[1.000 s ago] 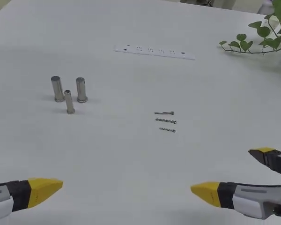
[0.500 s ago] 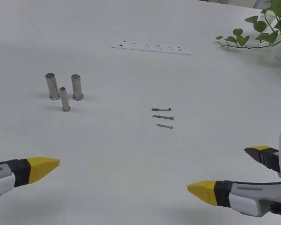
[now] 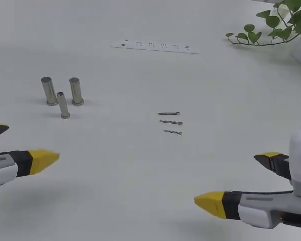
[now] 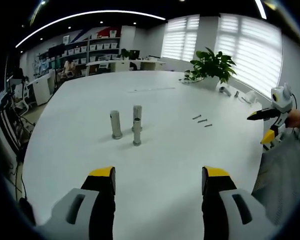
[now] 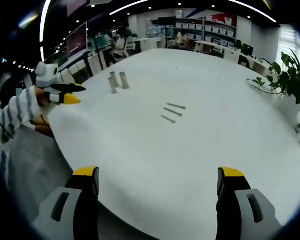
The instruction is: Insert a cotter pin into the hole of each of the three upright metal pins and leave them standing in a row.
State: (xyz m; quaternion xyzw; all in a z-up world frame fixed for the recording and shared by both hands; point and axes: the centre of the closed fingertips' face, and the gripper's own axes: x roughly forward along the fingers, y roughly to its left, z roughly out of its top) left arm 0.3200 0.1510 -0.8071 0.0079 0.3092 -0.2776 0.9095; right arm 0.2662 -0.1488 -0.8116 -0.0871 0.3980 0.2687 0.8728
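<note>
Three upright metal pins (image 3: 61, 95) stand clustered at the left of the white table, also ahead of the left gripper (image 4: 126, 127). Three small cotter pins (image 3: 169, 122) lie side by side in the middle of the table, seen too in the right gripper view (image 5: 172, 112). My left gripper (image 3: 17, 143) hovers open near the table's left front, well short of the metal pins, holding nothing. My right gripper (image 3: 238, 181) hovers open at the front right, apart from the cotter pins, with nothing between its yellow-tipped fingers.
A white power strip (image 3: 154, 46) lies at the back of the table. A leafy green plant (image 3: 276, 22) spreads over the back right corner. The table's near edge runs just under the grippers (image 5: 115, 210).
The head camera has tilted, shifting the scene left and up. The left gripper has risen and moved forward; the right gripper sits slightly lower in view. Pins have not moved.
</note>
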